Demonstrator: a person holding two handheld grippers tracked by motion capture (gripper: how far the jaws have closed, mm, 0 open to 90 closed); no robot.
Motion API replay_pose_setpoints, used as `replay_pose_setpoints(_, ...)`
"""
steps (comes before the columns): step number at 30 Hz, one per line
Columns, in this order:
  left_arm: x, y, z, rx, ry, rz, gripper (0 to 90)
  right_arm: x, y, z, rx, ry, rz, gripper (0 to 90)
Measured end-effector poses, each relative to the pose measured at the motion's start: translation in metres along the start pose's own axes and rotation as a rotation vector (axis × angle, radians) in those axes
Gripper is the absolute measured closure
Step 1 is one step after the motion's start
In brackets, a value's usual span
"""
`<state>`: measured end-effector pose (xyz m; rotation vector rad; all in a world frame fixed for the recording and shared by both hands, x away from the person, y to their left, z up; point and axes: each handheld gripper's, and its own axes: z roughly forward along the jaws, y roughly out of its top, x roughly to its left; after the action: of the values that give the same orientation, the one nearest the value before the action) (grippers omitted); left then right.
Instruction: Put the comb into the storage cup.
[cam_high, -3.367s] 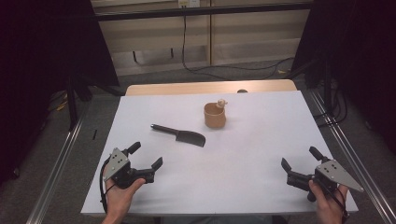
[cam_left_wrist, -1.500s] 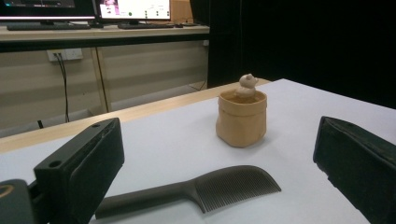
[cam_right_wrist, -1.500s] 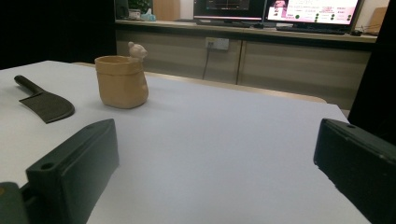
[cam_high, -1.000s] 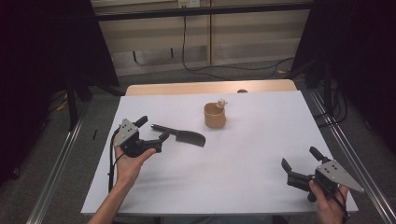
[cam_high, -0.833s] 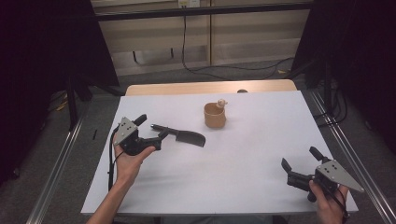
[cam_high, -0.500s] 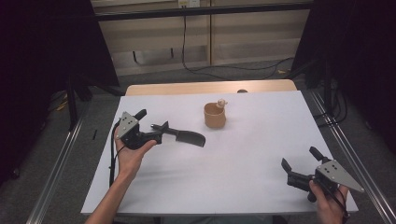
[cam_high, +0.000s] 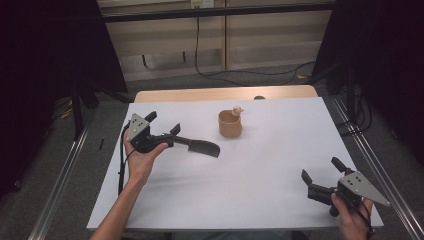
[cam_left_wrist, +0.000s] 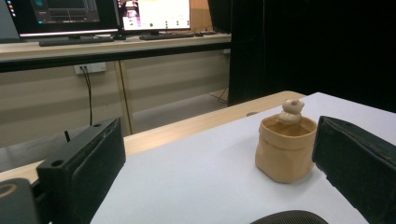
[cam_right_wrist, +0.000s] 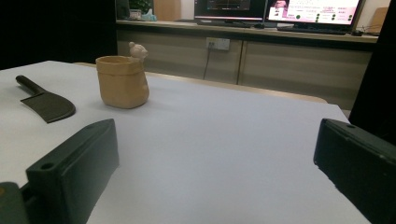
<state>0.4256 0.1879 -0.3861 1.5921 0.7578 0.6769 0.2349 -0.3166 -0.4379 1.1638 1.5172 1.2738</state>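
Left gripper (cam_high: 172, 134): jaws wide apart, straddling the knife's handle, not closed.
Knife (cam_high: 200, 146): flat, left half of tabletop.
Right gripper (cam_high: 320, 176): jaws spread, empty, near right corner.

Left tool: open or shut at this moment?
Open. In its own view the left tool shows two black jaws spread wide, the tan cup visible between them. The knife handle lies at its tips, not yet clamped.

Tan pot (cam_high: 230, 125) on white table (cam_high: 280, 165)
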Motion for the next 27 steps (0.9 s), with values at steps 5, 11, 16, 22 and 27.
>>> replay_pose_setpoints(5, 0.004, -0.002, 0.006, 0.0, 0.01, 0.009, 3.9, 0.0, 0.0, 0.0, 0.0, 0.001, -0.001, 0.0)
replay_pose_setpoints(11, 0.009, 0.003, 0.012, -0.004, 0.019, 0.009, 4.8, 0.0, 0.0, 0.001, 0.001, 0.0, -0.001, 0.0)
replay_pose_setpoints(16, 0.013, 0.009, 0.02, -0.023, 0.024, -0.004, 4.8, 0.001, 0.0, 0.0, 0.001, 0.002, -0.002, 0.0)
replay_pose_setpoints(22, 0.015, 0.002, 0.026, 0.008, 0.036, 0.015, 4.9, 0.0, 0.0, 0.0, 0.004, -0.001, 0.001, 0.0)
replay_pose_setpoints(27, 0.016, -0.004, 0.029, 0.033, 0.038, 0.039, 8.4, 0.0, -0.001, 0.0, 0.003, 0.002, -0.003, 0.0)
